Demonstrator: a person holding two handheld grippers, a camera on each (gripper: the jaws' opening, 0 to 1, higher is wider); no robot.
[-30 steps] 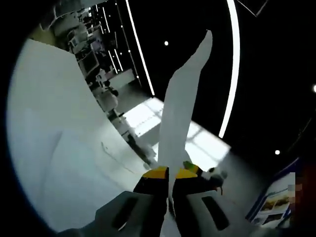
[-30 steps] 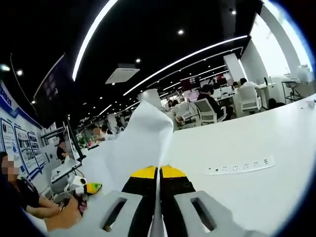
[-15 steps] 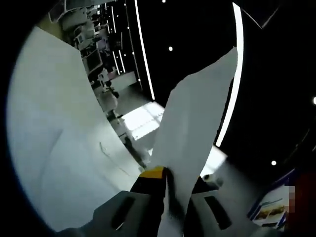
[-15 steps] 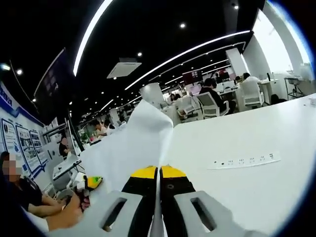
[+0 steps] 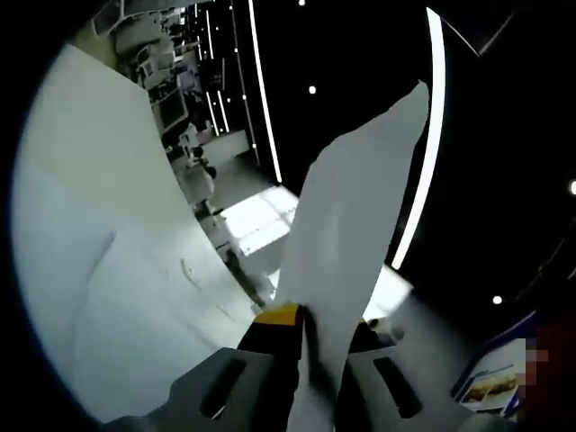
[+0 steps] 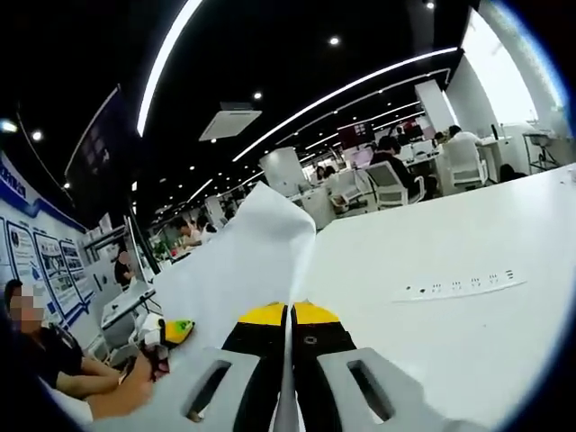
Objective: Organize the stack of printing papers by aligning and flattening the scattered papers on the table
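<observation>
Paper sheet (image 5: 346, 234), white, held up off the table (image 5: 108, 297), clamped at its lower edge between the yellow-tipped jaws of the left gripper (image 5: 310, 317). Paper sheet (image 6: 238, 270) likewise pinched by the right gripper (image 6: 289, 312), rising above the white table (image 6: 450, 324). In-table socket strip (image 6: 463, 284) well apart to the right; seated person (image 6: 54, 364) at left.

Open office: black ceiling (image 6: 270, 45), strip lights (image 6: 166, 58), white desks (image 6: 468, 270).
</observation>
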